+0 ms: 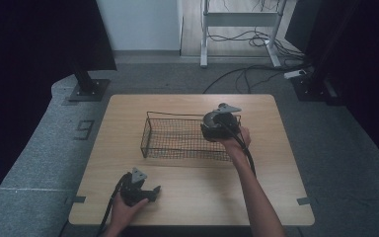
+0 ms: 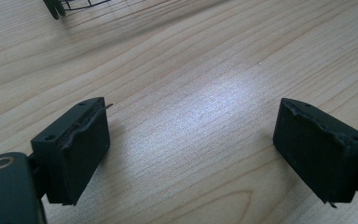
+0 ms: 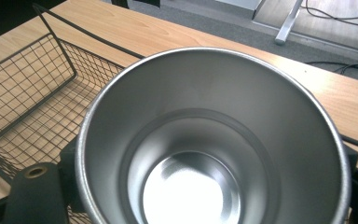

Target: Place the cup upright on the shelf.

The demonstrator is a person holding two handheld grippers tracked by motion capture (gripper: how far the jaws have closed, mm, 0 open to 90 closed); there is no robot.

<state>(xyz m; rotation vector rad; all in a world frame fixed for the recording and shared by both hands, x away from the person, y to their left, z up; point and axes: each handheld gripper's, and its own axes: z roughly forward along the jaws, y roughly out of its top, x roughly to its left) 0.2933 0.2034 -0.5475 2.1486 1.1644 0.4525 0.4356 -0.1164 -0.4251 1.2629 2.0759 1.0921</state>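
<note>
A shiny steel cup (image 3: 205,93) sits mouth-up between the jaws of my right gripper (image 3: 209,186), which is shut on its sides. In the high view my right gripper (image 1: 217,126) holds the cup (image 1: 212,119) over the right end of a black wire basket (image 1: 177,117) on the wooden table. The basket (image 3: 28,88) lies just left of and below the cup, and nothing shows inside it. My left gripper (image 1: 153,191) rests low near the table's front left, its jaws wide open over bare wood (image 2: 193,112). A corner of the basket (image 2: 70,5) shows far ahead of it.
The wooden table (image 1: 202,192) has bare room in front of and to the right of the basket. Beyond the table stand a black stand base (image 1: 88,89), a white desk frame (image 1: 205,44) and loose cables (image 1: 246,74) on the floor.
</note>
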